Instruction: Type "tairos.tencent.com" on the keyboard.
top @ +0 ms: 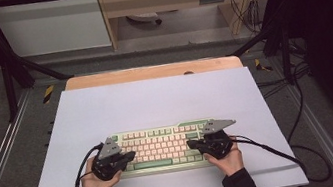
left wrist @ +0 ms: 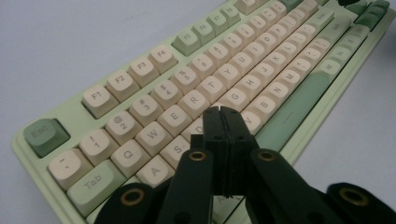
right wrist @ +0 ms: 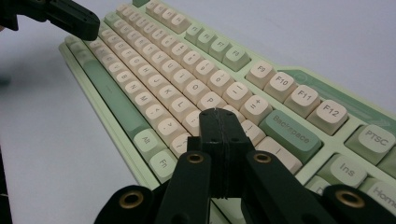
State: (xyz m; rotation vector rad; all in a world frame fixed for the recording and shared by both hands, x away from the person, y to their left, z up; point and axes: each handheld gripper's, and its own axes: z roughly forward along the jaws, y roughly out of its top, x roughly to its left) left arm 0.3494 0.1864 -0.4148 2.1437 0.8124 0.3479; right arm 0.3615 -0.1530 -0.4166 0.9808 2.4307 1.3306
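High view: a green-and-cream keyboard lies on the near half of a pale sheet that covers the table, its long side running left to right. The left gripper hangs over the keyboard's left end, the right gripper over its right end, each held in a hand entering from the near edge, tips pointing inward toward each other. Left gripper view: jaws pressed together with nothing between them, tip above the letter keys near D and F; whether it touches a key, cannot tell. Right gripper view: jaws likewise closed and empty, tip over the keys just left of the green Backspace key; the left gripper shows at far left.
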